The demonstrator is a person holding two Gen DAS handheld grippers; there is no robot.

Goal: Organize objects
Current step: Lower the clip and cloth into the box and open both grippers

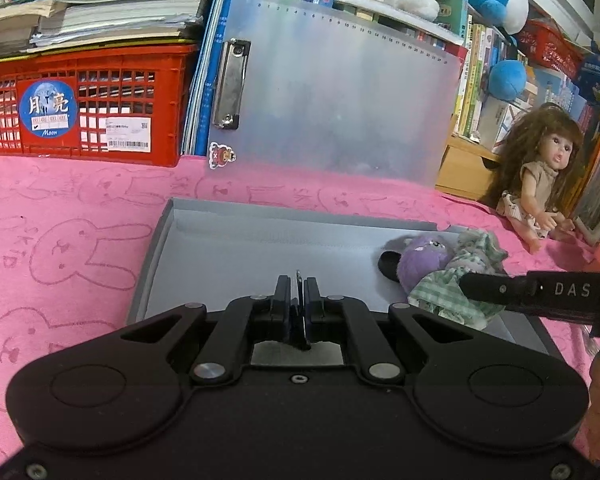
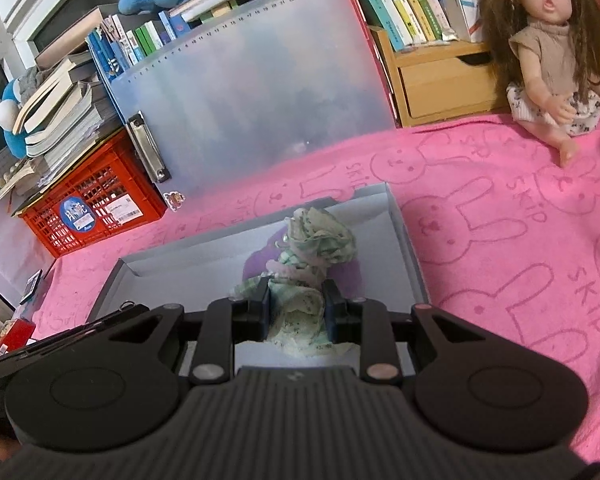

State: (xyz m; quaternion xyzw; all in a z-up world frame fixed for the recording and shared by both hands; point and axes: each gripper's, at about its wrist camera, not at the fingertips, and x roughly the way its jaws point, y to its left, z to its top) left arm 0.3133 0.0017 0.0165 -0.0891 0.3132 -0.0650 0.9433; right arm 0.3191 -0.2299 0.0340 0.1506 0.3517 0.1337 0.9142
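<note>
- Presently, at far left, a red crate [image 1: 88,108] stands on the pink rabbit-print cloth [image 1: 60,248], with a stack of books [image 1: 116,4] on top of it.
- Just right of the crate, a frosted clipboard [image 1: 332,92] leans upright against the bookshelf, its metal clip [image 1: 230,84] on the left edge.
- In front of the clipboard, a shallow grey box [image 1: 260,240] lies open on the cloth.
- My left gripper [image 1: 299,292] hangs over the near part of the box; its fingers are pressed together on a thin metal piece that pokes up between the tips. I cannot tell what that piece is.
- The purple plush toy [image 1: 424,256] in a green checked dress lies in the right end of the box, against its right wall.
- My right gripper [image 2: 296,308] comes in from the right; its fingers [image 2: 260,304] are pinching the green checked dress [image 2: 304,312] of the plush toy, with the cloth bunched between both pads.
- Farthest right, a long-haired doll [image 2: 548,44] in a beige top sits on the cloth, well apart from the box, in front of a wooden drawer unit [image 2: 440,80] holding books.
</note>
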